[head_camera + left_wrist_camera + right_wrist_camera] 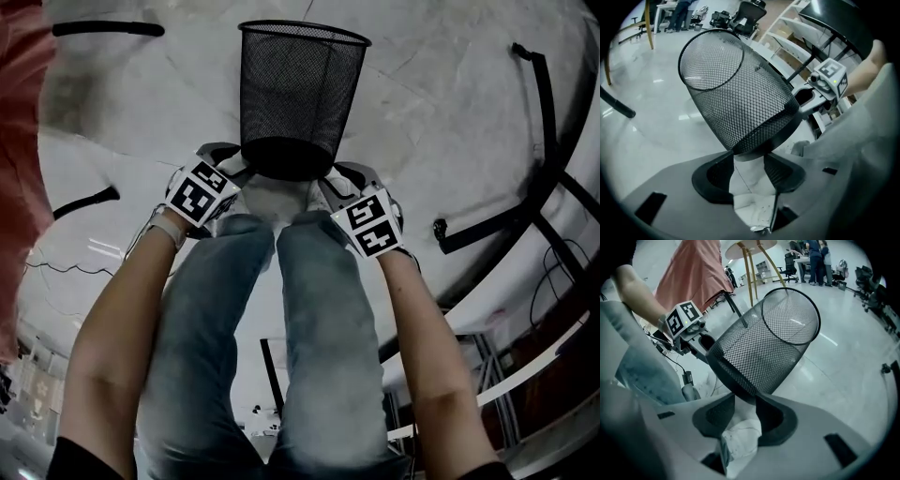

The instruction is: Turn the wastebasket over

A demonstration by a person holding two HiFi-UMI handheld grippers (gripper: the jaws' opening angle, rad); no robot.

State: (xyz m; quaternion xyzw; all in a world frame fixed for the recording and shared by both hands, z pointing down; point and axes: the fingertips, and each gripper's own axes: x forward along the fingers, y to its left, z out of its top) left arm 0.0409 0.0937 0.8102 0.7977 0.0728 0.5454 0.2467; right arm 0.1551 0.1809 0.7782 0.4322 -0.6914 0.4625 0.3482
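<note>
The black mesh wastebasket [300, 94] stands mouth up over the pale floor, just in front of the person's white shoes [272, 199]. My left gripper [239, 167] is at the left side of its solid base band and my right gripper [333, 173] at the right side. In the left gripper view the band [754, 140] dips between the jaw tips of my left gripper [749, 154], which close on it. In the right gripper view the band's edge [733, 385] sits pinched in my right gripper [745, 399]. Whether the base touches the floor is hidden.
The person's legs in jeans [281, 337] fill the near middle. A black chair base [525, 211] spreads at the right, a dark bar [108, 28] lies at the top left, and pink cloth [19, 141] hangs at the left edge. Wooden table legs [754, 263] stand beyond the basket.
</note>
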